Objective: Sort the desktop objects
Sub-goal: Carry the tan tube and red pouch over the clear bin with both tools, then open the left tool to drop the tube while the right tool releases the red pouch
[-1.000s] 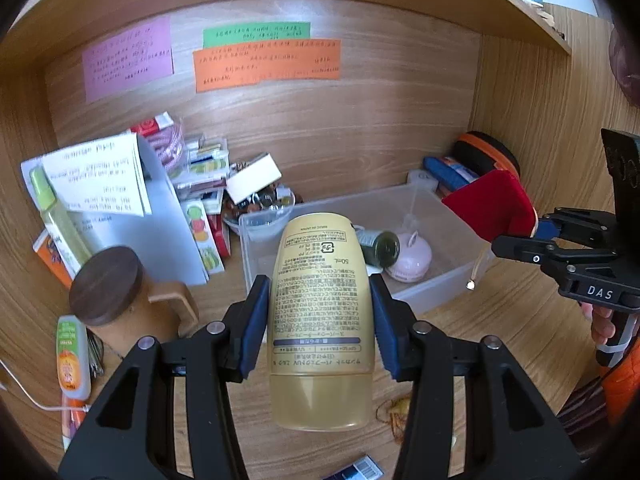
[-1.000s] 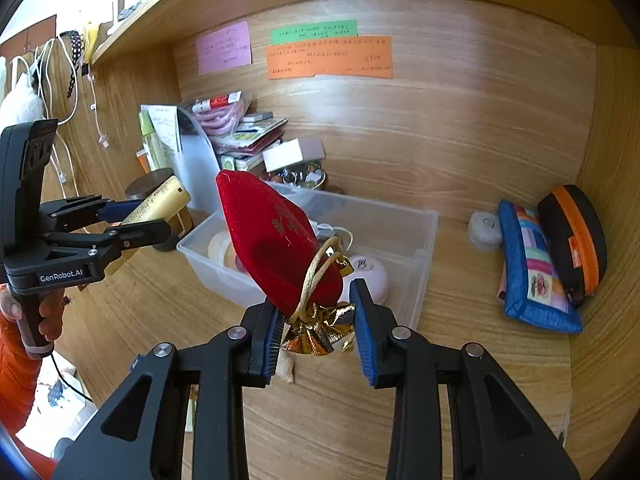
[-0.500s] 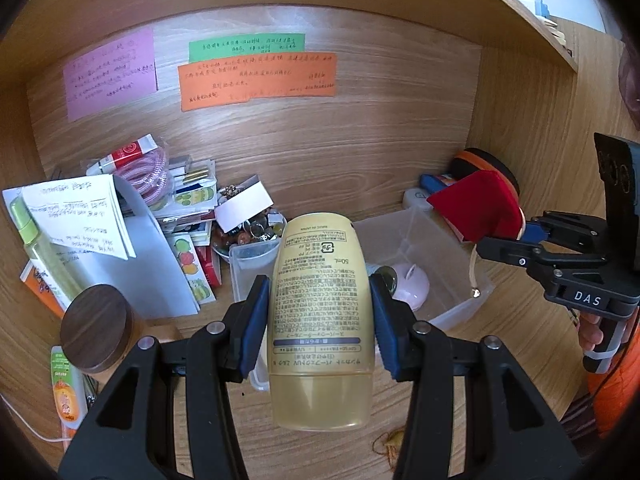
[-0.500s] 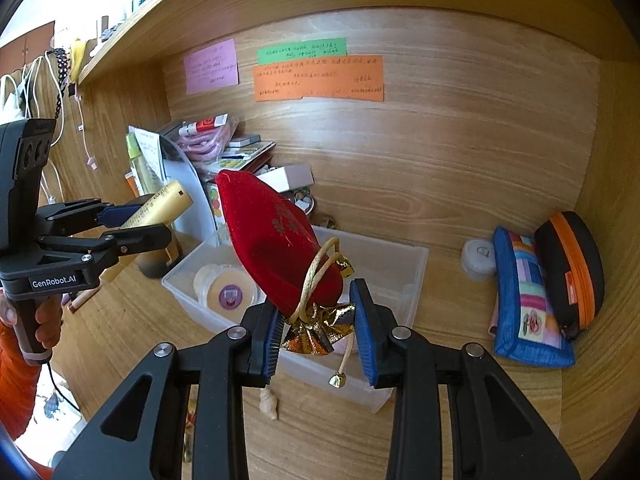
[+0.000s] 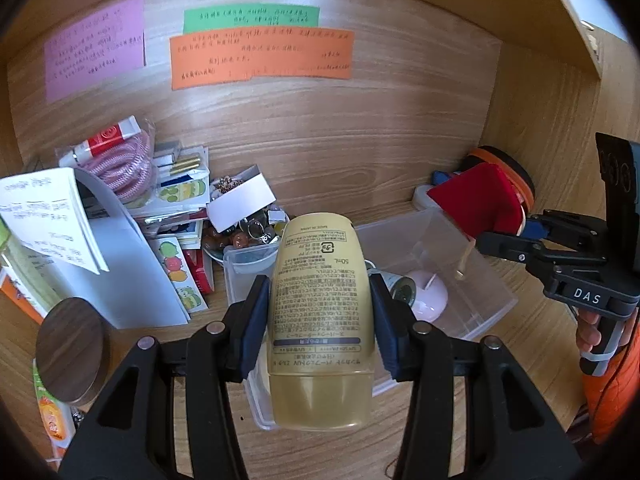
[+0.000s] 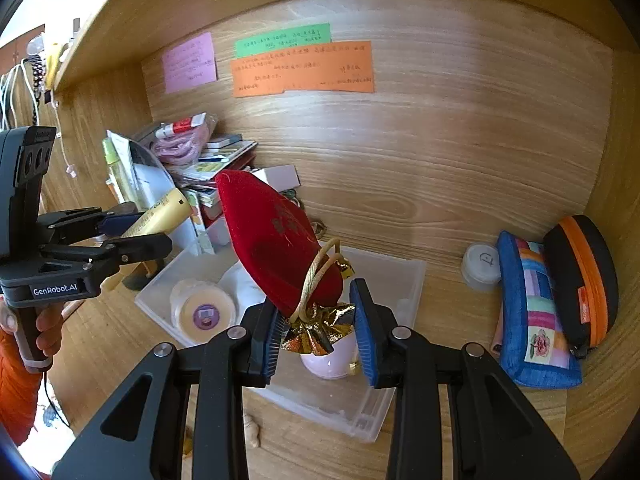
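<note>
My left gripper (image 5: pixel 318 320) is shut on a yellow cream tube (image 5: pixel 320 312), cap toward the camera, held above the near left corner of a clear plastic bin (image 5: pixel 492 280). My right gripper (image 6: pixel 316 328) is shut on the gold neck of a red velvet drawstring pouch (image 6: pixel 276 248), held over the same bin (image 6: pixel 404 280). The bin holds a pink round case (image 5: pixel 430 296), a small green-capped bottle (image 5: pixel 402 286) and a round tin (image 6: pixel 204 312). The left gripper with its tube shows in the right wrist view (image 6: pixel 160 216); the pouch shows in the left wrist view (image 5: pixel 476 204).
A cluttered pile of booklets, a white box and pink cord (image 5: pixel 132 168) stands at the back left, with a dark-lidded wooden jar (image 5: pixel 70 348) in front. A blue patchwork pouch (image 6: pixel 532 312), a black-orange case (image 6: pixel 580 276) and a small white jar (image 6: pixel 482 266) lie at the right wall.
Both grippers have moved forward and higher over the bin, each still holding its object. The pouch now hangs over the pink case.
</note>
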Tool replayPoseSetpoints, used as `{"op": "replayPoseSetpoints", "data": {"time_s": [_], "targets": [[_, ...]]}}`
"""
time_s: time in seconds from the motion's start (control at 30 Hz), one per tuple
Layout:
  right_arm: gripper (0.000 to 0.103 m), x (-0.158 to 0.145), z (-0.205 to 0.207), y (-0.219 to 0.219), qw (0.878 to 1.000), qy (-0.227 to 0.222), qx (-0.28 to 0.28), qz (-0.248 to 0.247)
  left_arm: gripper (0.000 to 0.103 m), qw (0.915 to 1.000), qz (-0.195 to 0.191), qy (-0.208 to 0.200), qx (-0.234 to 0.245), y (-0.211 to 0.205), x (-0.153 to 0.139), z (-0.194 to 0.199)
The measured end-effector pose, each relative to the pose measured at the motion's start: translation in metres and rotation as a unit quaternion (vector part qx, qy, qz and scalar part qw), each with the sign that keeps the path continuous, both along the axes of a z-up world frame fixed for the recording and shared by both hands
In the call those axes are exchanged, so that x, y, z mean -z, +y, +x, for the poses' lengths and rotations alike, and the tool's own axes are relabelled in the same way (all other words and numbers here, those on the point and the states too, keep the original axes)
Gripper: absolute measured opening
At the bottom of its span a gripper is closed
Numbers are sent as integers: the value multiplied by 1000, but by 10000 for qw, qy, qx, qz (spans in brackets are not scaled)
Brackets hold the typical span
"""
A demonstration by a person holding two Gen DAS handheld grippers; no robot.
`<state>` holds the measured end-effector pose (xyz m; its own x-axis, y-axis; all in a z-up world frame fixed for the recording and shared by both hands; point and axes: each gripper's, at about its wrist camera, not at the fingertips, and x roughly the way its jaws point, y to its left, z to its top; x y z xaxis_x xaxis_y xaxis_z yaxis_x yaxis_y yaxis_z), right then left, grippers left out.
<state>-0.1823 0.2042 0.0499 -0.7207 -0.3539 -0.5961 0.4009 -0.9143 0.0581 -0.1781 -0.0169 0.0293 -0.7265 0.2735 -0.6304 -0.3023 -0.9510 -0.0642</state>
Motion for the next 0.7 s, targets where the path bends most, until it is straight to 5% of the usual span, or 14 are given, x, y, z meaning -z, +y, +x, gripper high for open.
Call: {"op": "replayPoseSetpoints", "data": {"time_s": [0.7], "targets": [[30, 42, -67, -19, 9966, -466, -62, 676, 48, 9982, 46, -567, 175, 13, 44, -50]]}}
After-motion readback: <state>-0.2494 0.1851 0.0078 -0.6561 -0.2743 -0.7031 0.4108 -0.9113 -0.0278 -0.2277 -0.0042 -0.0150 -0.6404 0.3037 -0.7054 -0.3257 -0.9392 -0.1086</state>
